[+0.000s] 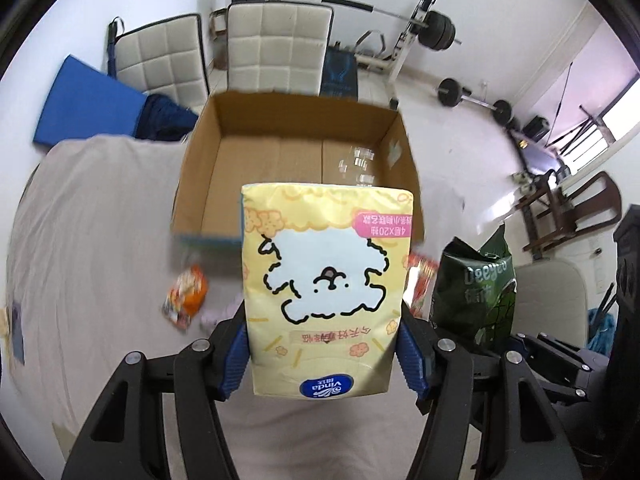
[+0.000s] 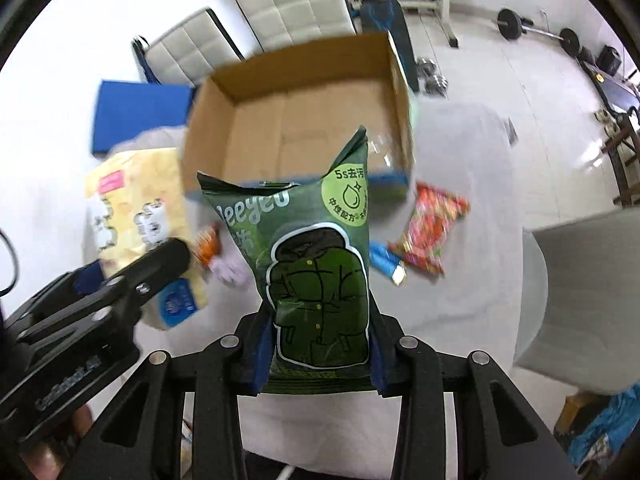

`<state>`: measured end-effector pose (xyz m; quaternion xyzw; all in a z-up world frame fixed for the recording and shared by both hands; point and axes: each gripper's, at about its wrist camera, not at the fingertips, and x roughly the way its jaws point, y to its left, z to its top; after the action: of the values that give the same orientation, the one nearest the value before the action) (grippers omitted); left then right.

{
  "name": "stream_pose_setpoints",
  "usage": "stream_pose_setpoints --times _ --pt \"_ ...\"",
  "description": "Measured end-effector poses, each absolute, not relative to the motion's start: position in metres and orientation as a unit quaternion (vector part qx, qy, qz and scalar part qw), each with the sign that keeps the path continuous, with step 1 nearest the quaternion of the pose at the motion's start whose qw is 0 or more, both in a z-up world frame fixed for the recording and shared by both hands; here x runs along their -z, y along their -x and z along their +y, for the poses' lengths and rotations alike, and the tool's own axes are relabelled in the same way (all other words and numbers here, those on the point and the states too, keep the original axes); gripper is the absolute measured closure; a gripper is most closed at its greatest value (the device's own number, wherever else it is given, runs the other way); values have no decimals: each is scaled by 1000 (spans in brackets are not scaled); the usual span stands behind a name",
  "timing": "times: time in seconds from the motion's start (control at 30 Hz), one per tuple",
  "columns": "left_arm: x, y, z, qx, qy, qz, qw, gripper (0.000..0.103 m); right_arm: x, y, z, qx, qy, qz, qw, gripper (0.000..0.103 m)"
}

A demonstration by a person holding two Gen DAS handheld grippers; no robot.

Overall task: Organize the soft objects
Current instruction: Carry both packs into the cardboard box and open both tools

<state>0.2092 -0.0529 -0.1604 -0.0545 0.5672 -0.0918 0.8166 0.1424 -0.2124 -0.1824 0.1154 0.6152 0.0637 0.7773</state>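
Hiding snacks behind, each claw [image 1: 324, 354] [image 2: 318, 354] grips a blurred pack [image 1: 326, 280] [image 2: 316, 280].

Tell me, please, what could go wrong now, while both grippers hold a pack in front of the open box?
1. The left gripper clamps the yellow tissue pack only near its lower end; the soft pack may sag or slip.
2. The right gripper likewise grips the green pouch near its bottom, so it could tip.
3. Both packs head toward one cardboard box and are close together; the grippers might collide.
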Motion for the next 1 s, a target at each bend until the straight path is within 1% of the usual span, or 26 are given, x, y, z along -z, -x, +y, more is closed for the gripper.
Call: stream_pose_setpoints --times 0.13,0.27,0.4,0.47,0.63,0.8,1.0 --pt "160 -260 -45 107 63 569 813 43 160 -186 -212 -46 -118 595 794 63" --pt "180 -324 -35 121 75 596 791 43 167 -241 -206 -28 -120 596 794 63" --pt "216 -381 -36 137 87 631 758 43 207 -307 -203 -6 -115 608 785 63" --pt "234 -403 -38 138 92 645 746 43 233 -339 -203 1 -117 621 775 63" --pt "280 -448 -47 148 91 676 716 43 278 -396 -203 18 -104 640 761 63" --pt "304 -474 -60 158 95 696 694 43 314 -437 -201 28 -92 656 749 63" --pt "321 -490 -67 163 94 709 679 42 346 -465 -200 33 -83 670 737 63"
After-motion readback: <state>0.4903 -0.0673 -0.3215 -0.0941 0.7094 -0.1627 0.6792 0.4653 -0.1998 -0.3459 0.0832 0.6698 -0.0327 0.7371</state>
